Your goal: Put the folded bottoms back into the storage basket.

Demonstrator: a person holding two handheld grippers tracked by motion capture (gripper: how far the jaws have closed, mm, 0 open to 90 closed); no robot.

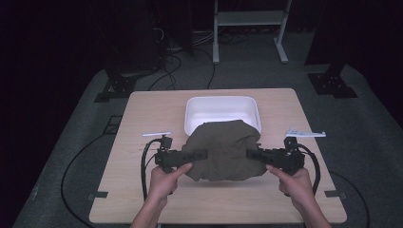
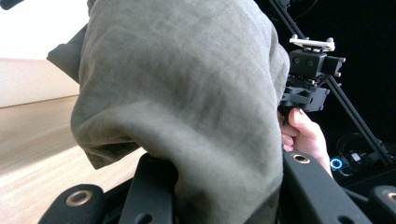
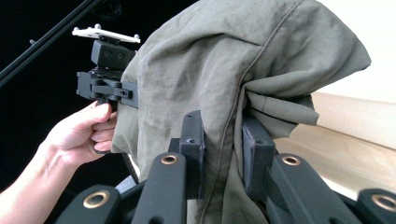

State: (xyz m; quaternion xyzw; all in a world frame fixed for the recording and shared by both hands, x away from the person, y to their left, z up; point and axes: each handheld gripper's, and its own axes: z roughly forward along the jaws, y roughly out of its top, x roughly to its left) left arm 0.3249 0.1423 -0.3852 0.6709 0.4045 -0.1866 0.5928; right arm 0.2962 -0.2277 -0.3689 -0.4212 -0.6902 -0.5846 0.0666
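Olive cloth point(image 1: 222, 149) stretched left-right btwn left tool point(image 1: 197, 155) & right tool point(image 1: 250, 153), both pinching its edges.

In the high view the light falls from above onto the table point(image 1: 142, 109), which is evenly lit and bright, while the room beyond falls to near black from 9 through 12 to 3 o'clock. The white tub point(image 1: 222, 107) is close to blown out. That picture is soft and slightly grainy, with little fine detail. A soft shadow lies under the cloth point(image 1: 221, 149) at 6 o'clock. In the left gripper view the cloth point(image 2: 187, 93) is fairly sharp, the jaws at 6 o'clock blurred, and the 10 o'clock corner glares white. In the right gripper view the 1 o'clock corner is overexposed.
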